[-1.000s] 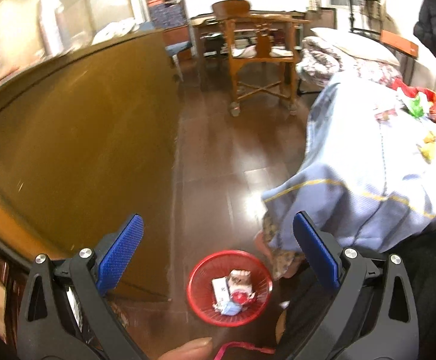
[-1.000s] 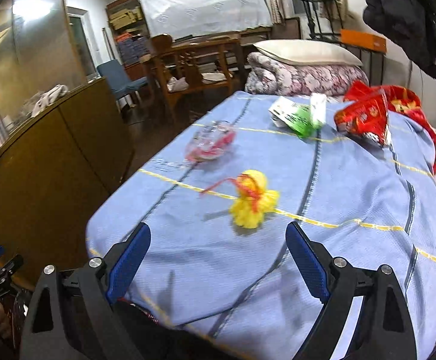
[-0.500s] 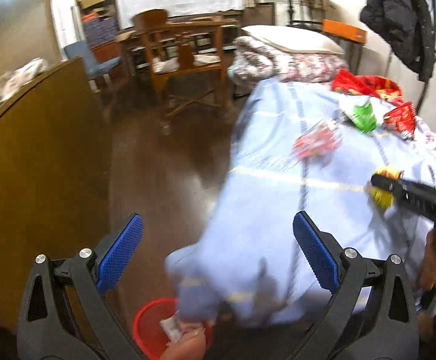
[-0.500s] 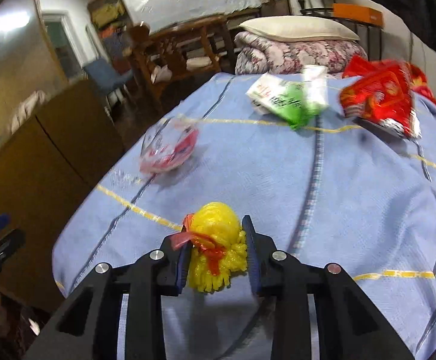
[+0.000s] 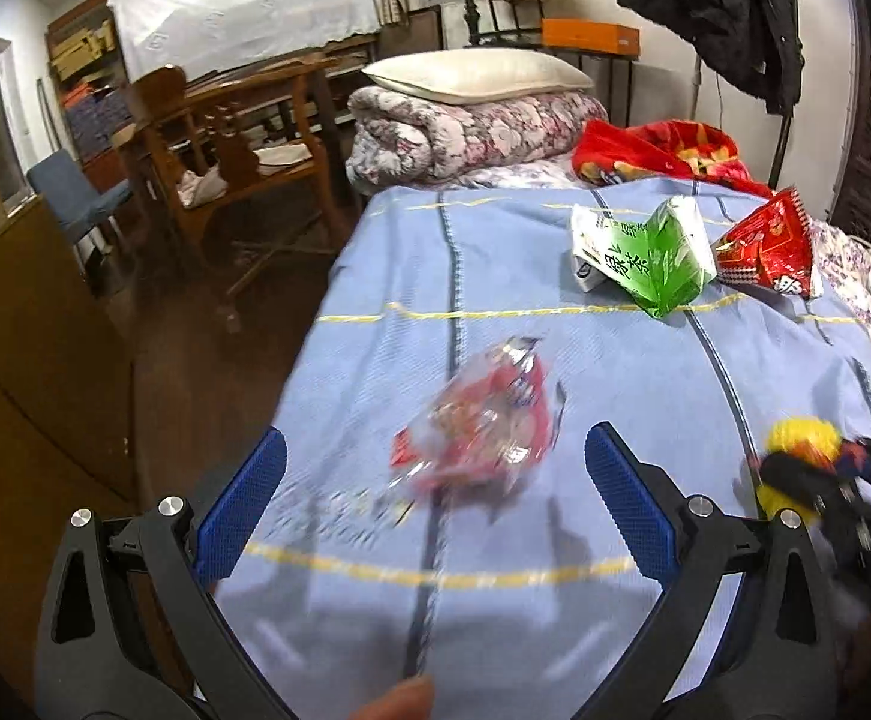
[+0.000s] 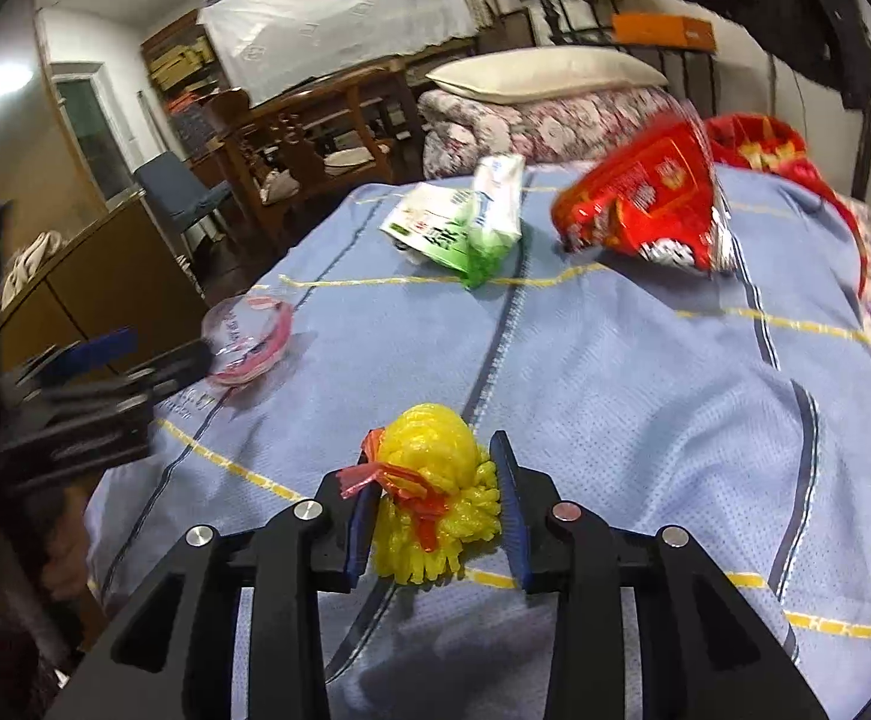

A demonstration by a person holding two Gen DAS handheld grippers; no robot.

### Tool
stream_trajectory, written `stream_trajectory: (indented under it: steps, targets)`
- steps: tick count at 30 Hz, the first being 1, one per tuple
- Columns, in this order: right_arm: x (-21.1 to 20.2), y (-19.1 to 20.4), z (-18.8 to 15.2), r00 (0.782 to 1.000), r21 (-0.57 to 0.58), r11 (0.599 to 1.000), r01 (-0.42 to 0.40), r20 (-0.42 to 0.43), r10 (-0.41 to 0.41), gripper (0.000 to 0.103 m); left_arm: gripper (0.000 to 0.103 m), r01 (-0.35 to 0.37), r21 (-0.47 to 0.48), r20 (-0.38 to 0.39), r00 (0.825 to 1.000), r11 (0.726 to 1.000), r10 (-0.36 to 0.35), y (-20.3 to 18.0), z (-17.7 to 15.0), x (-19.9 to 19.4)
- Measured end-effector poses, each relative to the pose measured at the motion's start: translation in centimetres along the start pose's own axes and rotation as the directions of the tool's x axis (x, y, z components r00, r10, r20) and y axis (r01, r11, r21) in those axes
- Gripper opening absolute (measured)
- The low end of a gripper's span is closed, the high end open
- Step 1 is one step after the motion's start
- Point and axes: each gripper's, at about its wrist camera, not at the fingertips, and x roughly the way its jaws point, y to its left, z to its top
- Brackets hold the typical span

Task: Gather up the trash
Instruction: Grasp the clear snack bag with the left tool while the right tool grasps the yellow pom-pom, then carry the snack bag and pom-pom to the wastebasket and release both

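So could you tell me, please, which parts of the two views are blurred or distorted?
Left wrist view: the clear wrapper and near bedspread smear with motion, and the fisheye bends the room's edges. Right wrist view: the yellow bag is sharp, but the left gripper and red packet are blurred.

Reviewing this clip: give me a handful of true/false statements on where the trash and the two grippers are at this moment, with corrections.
1. The yellow bundle sits between the right gripper fingers. True; the jaws are opening slightly.
2. The left gripper grips the clear red wrapper. False: its fingers stand wide open, with the wrapper lying ahead between them, untouched.
3. The green packet lies on the blue bedspread beside the red snack bag. True.
4. The red snack bag lies on the floor. False: it is on the bedspread.
5. A white pillow tops the folded floral quilt. True.
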Motion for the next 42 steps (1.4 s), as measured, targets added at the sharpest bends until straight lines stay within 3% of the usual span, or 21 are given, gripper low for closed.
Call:
stream_trajectory:
  steps: [5, 9, 11, 26, 27, 30, 31, 36, 42]
  targets:
    - [-0.1, 0.5, 0.0, 1.000, -0.023, 1.000, 0.015, 0.012, -0.015, 0.037, 0.096, 0.008, 0.022, -0.070, 0.998, 1.000, -0.007, -0.7, 0.7, 3.6]
    - [-0.3, 0.2, 0.0, 1.000, -0.012, 1.000, 0.003, 0.007, -0.003, 0.037, 0.097, 0.013, -0.031, -0.153, 0.988, 0.999, -0.018, 0.4, 0.8, 6.4]
    - [-0.4, 0.1, 0.0, 1.000, -0.003, 1.000, -0.001, 0.005, 0.001, 0.037, 0.097, 0.043, -0.088, -0.169, 0.984, 0.995, -0.058, 1.3, 1.0, 6.8]
    - [0.2, -0.1, 0.1, 1.000, 0.013, 1.000, -0.009, -0.022, 0.009, 0.038, 0.097, 0.053, -0.109, -0.175, 0.982, 0.993, -0.072, 1.7, 1.2, 7.4]
    - [0.2, -0.1, 0.1, 1.000, 0.015, 1.000, -0.007, -0.023, 0.008, 0.038, 0.091, 0.057, -0.108, -0.165, 0.983, 0.992, -0.075, 1.8, 1.2, 7.3]
    - [0.3, -0.3, 0.1, 1.000, 0.030, 1.000, -0.009, -0.026, 0.010, 0.038, 0.055, 0.083, -0.097, -0.127, 0.987, 0.992, -0.095, 1.6, 1.3, 6.4]
    - [0.4, -0.4, 0.1, 1.000, 0.036, 0.999, -0.009, -0.027, 0.010, 0.038, 0.052, 0.096, -0.099, -0.120, 0.987, 0.990, -0.108, 1.6, 1.3, 6.2]
    - [0.5, -0.5, 0.0, 0.999, 0.046, 0.999, -0.012, -0.030, 0.013, 0.038, 0.051, 0.158, -0.125, -0.044, 0.985, 0.979, -0.165, 2.0, 0.9, 2.7]
    - [0.5, -0.4, 0.0, 0.999, 0.044, 0.999, -0.013, -0.031, 0.015, 0.037, 0.051, 0.148, -0.111, 0.048, 0.989, 0.983, -0.143, 3.9, -0.6, -5.8]
